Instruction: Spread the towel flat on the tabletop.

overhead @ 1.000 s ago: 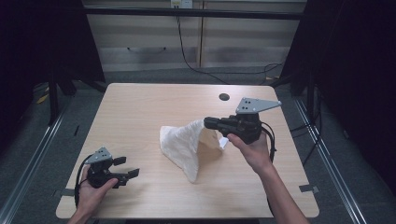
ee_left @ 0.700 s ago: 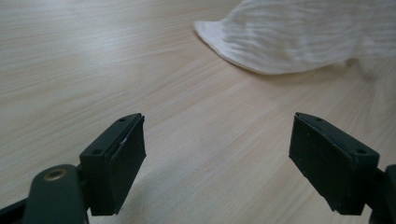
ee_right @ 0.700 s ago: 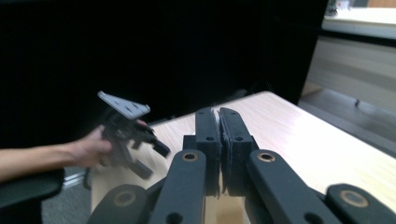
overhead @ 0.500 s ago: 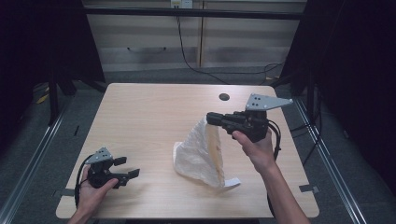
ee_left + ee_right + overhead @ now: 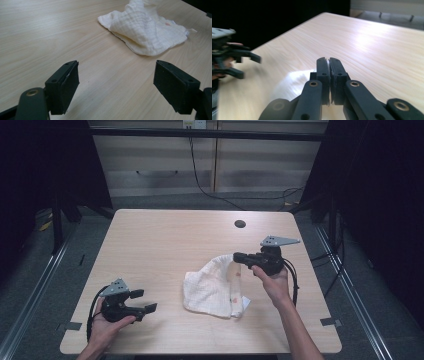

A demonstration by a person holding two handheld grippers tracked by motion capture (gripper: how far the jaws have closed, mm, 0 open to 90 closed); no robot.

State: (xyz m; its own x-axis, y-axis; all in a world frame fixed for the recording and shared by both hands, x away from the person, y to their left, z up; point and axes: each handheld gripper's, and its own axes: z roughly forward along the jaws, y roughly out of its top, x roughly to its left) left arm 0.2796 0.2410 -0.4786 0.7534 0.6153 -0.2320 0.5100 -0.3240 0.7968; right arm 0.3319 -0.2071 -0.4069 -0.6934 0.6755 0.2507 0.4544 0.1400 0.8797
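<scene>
My right gripper (image 5: 239, 257) pinches an edge of the white muslin cloth (image 5: 215, 287) between pressed-together jaws; my left gripper (image 5: 117, 86) rests with jaws spread, the cloth well ahead of them.

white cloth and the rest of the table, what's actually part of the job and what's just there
Part of the job:
- white cloth, one edge pinched and lifted
- right claw, shut on the cloth
- left claw, open, apart from the cloth

Just there:
- table
- round hole in the tabletop
- cables on the floor behind
</scene>
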